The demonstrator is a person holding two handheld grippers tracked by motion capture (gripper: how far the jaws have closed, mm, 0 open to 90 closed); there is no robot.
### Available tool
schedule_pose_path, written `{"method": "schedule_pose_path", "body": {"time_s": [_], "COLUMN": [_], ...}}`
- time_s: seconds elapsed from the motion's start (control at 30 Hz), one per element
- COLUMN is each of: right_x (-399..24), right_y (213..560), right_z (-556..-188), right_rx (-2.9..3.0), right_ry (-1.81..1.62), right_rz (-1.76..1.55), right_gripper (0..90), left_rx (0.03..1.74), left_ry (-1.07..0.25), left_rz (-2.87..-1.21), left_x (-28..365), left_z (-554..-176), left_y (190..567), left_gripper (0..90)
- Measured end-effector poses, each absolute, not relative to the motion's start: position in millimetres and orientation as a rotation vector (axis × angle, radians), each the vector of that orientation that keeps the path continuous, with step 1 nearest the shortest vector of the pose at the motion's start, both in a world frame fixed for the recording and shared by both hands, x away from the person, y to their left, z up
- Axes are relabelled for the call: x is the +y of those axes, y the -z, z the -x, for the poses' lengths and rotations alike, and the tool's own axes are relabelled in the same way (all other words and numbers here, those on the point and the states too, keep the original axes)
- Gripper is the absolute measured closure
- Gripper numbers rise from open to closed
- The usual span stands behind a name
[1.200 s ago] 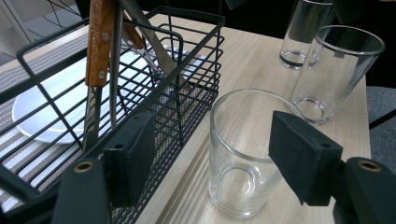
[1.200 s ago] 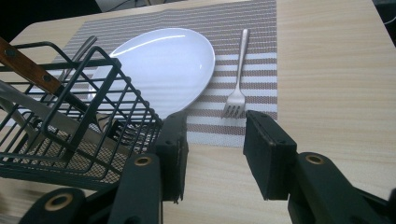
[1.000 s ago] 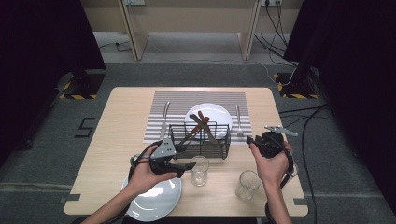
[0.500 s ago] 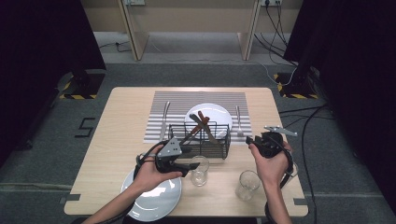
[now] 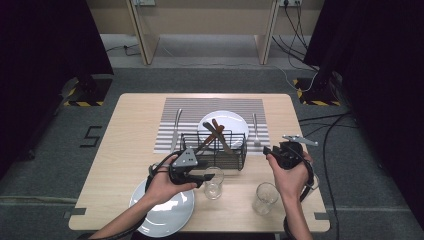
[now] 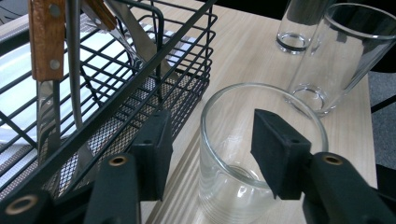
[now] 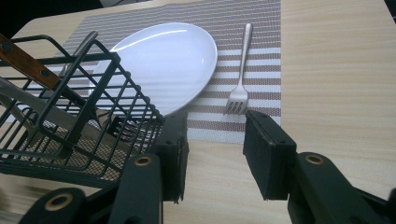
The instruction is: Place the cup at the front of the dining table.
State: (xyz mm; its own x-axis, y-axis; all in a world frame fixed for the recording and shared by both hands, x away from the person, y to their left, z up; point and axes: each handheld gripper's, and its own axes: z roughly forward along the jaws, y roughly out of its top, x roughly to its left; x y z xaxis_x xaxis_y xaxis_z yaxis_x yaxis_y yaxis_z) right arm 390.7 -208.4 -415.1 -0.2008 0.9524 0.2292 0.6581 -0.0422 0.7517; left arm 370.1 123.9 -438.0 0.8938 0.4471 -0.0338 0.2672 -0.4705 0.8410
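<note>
Pale wooden bench (image 5: 130,150), a glass between the left tongs.

Near the middle of the bench, just this side of the wire basket (image 6: 140,70), stands the glass (image 6: 243,154); the left tongs (image 6: 210,140) have just been closing, one pad outside its rim, the other inside, not yet pressing. Thin, smooth and breakable, it looks light but slippery, so a gentle pinch on the wall below the rim seems best. Right tongs (image 7: 215,140) stand apart, holding nothing, near the fork (image 7: 240,70).
</note>
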Motion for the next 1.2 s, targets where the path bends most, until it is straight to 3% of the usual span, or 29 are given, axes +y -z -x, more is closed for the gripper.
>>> {"method": "schedule_pose_path", "body": {"time_s": [0.73, 1.2], "right_x": [-207.4, -208.6], "right_y": [416.8, 418.0], "right_z": [-390.8, -391.2], "right_rx": [1.879, 1.878], "right_ry": [-1.117, -1.122], "right_rz": [-1.705, -1.712], "right_gripper": [60.4, 60.4], "left_rx": [0.522, 0.509], "left_ry": [-0.181, -0.197], "left_rz": [-2.143, -2.178], "left_x": [112.6, 109.0], "left_z": [-375.9, -379.7], "left_y": [439.1, 439.3], "left_gripper": [59.8, 76.8]}}
